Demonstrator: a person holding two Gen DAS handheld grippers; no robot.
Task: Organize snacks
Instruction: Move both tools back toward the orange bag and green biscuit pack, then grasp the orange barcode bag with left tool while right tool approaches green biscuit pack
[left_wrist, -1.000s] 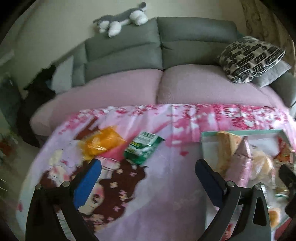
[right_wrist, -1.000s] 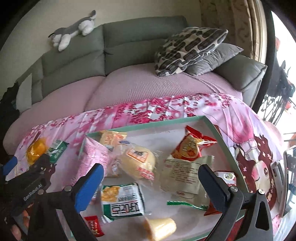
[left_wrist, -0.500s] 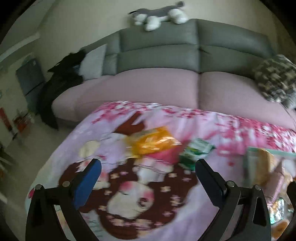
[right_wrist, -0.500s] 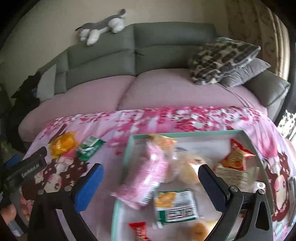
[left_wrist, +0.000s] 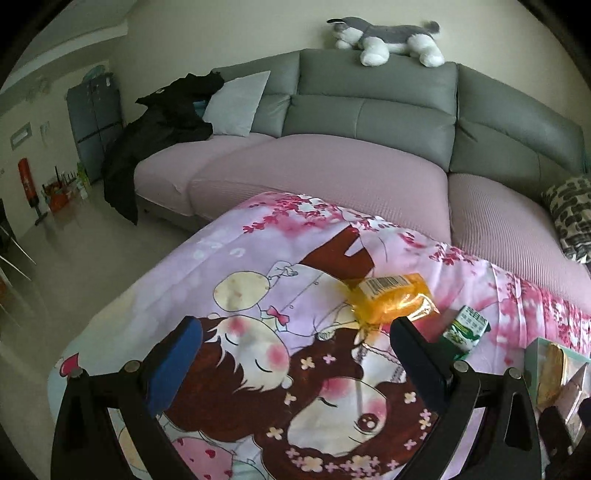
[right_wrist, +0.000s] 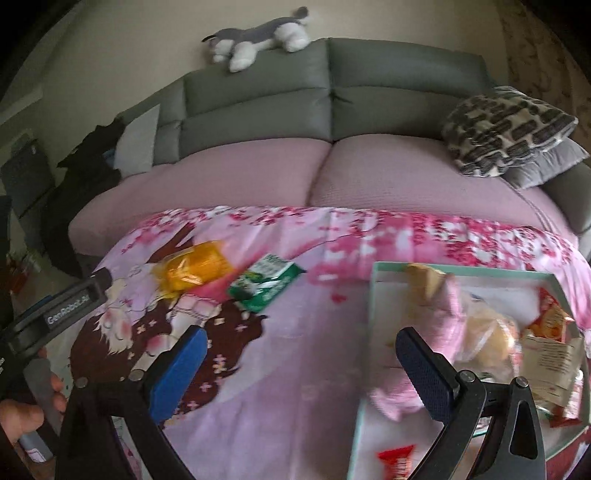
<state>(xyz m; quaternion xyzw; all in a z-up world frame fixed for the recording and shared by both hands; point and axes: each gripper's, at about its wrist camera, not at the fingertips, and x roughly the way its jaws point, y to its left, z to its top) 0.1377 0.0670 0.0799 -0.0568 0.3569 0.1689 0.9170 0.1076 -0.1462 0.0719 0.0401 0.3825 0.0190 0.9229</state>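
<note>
Both the left gripper (left_wrist: 295, 354) and right gripper (right_wrist: 301, 363) gape wide, holding nothing, over bare printed cloth (right_wrist: 295, 350). Since a second ago, views have swung left: the tray (right_wrist: 373, 295) now sits far right, the orange packet (left_wrist: 391, 301) just beyond the left gripper's right finger

Orange packet (left_wrist: 391, 301) and green packet (left_wrist: 466, 328) lie flat beside the tray (right_wrist: 373, 295).

Left wrist view: low over tablecloth (left_wrist: 229, 266) left end, facing sofa (left_wrist: 369, 110). Right wrist view: higher, nearer tray (right_wrist: 461, 268) at right end. Both share orange packet (left_wrist: 391, 301) (right_wrist: 195, 267), green packet (left_wrist: 465, 326) (right_wrist: 266, 282), plush dog (left_wrist: 388, 37) (right_wrist: 258, 37).
</note>
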